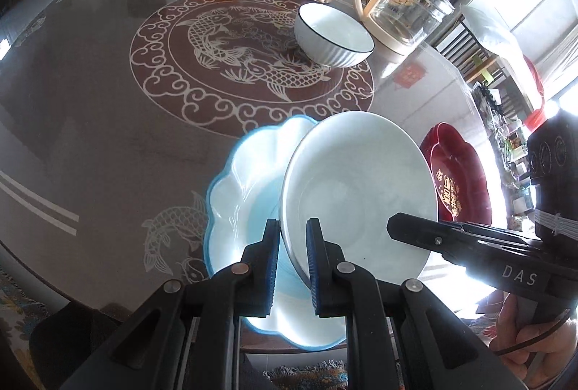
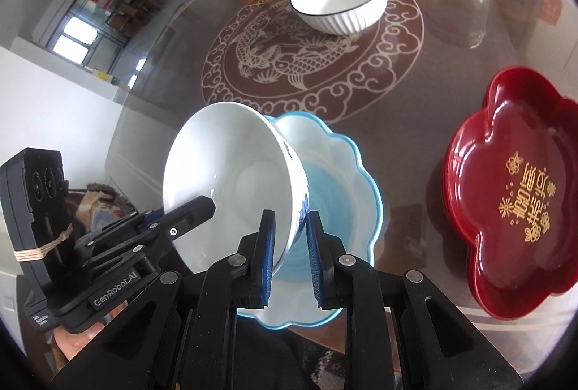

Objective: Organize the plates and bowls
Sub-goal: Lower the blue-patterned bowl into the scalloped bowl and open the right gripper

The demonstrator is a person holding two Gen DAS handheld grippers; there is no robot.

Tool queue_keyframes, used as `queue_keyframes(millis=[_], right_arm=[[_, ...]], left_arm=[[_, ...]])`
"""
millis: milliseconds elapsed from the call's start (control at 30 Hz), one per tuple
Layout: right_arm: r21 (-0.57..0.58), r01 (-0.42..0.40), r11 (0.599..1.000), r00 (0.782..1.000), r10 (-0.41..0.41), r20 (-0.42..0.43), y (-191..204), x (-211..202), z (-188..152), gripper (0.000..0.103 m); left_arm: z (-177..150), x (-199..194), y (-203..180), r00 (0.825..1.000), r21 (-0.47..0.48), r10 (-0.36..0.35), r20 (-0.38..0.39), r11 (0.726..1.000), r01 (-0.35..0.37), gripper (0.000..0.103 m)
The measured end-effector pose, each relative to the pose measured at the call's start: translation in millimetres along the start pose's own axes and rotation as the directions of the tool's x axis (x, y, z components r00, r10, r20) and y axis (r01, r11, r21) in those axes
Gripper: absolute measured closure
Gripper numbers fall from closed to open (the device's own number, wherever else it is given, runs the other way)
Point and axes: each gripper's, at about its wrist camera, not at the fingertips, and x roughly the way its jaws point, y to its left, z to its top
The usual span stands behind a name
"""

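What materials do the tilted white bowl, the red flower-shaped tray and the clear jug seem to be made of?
Tilted white bowl: probably glazed ceramic, given its glossy highlights and blue painted outside.
Red flower-shaped tray: looks like lacquered plastic or wood, shiny with gold print.
Clear jug: transparent glass or plastic, with a cream plastic-looking handle and base.

Both fisheye views sit just behind their own jaws, angled steeply down across the desk [image 1: 90,108], close in. Shared: white bowl [image 1: 357,180] [image 2: 231,187], blue scalloped plate [image 1: 234,195] [image 2: 346,187], red tray [image 1: 458,173] [image 2: 520,187], each showing the opposite gripper.
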Motion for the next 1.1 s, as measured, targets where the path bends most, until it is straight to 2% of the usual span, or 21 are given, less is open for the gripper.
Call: queue_keyframes(millis=[233,567,767,900,1100], right_arm=[[0.013,0.005,1.000,0.999,-0.005,-0.037,-7.1,14.5,-10.2,0.083],[0.014,0.020,1.000,0.999,-0.019,-0.040,-8.3,22.0,-13.9,0.083],[0.018,0.019,1.000,0.999,-0.018,-0.035,-11.5,22.0,-14.8,0.083],[0.013,0.019,1.000,1.000,-0.019,-0.023,-11.3,21.4,-15.1,0.081],[-0.030,0.037,0.999,0.999,-0.037,0.024,-6.2,15.9,-16.4,0.078]], left_arm=[[-8.2,8.3,3.1,1.000,-0.001,0.014,-0.024,1.000,-0.014,0.089],[-13.2,19.8,3.7,0.998,0.008,0.025,-0.055,1.000,-0.025,0.089],[-11.4,21.4,-0.3,0.998,0.032,0.030,-0.050,0.999,-0.028,0.088],[-10.7,20.7,-4.3,0.998,0.053,0.057,-0.027,0.997,-0.055,0.088],[-7.5,18.6,-0.6,0.999,0.036,0.051,-0.010,0.998,-0.051,0.088]])
